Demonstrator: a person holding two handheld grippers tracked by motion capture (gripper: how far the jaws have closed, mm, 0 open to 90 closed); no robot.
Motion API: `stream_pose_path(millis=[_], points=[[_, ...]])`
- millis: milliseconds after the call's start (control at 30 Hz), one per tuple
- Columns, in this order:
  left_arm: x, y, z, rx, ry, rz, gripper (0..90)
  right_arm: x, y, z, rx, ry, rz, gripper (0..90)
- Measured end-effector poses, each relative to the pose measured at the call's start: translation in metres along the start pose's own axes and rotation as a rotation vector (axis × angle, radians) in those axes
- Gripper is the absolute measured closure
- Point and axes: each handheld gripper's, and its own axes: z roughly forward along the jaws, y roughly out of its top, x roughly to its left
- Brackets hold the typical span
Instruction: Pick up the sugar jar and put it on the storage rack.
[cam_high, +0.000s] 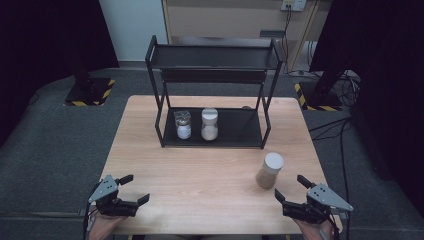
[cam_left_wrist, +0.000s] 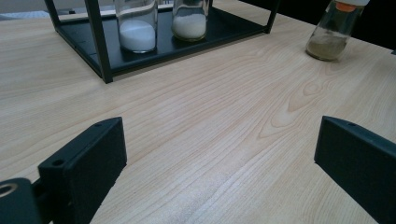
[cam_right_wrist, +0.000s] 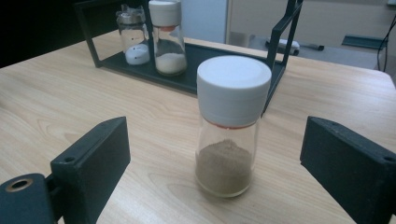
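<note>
A glass jar of brown powder with a white lid (cam_high: 270, 170) (cam_right_wrist: 228, 128) (cam_left_wrist: 332, 29) stands upright on the wooden table (cam_high: 210, 175), right of centre. My right gripper (cam_high: 291, 189) (cam_right_wrist: 215, 168) is open at the front right corner, its jaws wide and the jar just ahead between them, untouched. At the front left corner my left gripper (cam_high: 134, 188) (cam_left_wrist: 219, 163) is open over bare wood. On the bottom shelf of the black rack (cam_high: 252, 137) stand a silver-capped jar of white powder (cam_high: 183, 125) (cam_left_wrist: 137, 25) (cam_right_wrist: 132, 35) and a white-lidded jar of pale powder (cam_high: 209, 124) (cam_left_wrist: 190, 19) (cam_right_wrist: 167, 37).
The rack's upper shelf (cam_high: 215, 56) is bare. Wood stretches free between the rack and the grippers. Grey carpet surrounds the table, with black stands with hazard-striped bases (cam_high: 90, 92) and cables (cam_high: 330, 127) behind.
</note>
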Motion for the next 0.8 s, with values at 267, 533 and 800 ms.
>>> stream_pose_path(millis=[267,533,800], points=[[0.0005,-0.0010,-0.0013,-0.011,-0.001,-0.004,1.3,-0.0024,-0.0075,0.0008,0.008,0.013,-0.013,8.4],[0.0007,-0.0006,-0.0004,-0.008,-0.005,-0.004,1.3,-0.0045,-0.0090,0.0024,0.009,0.027,-0.021,8.5],[0.0006,-0.0004,0.0001,-0.006,-0.006,-0.003,1.3,-0.0062,-0.0098,0.0020,0.010,0.029,-0.007,8.4]])
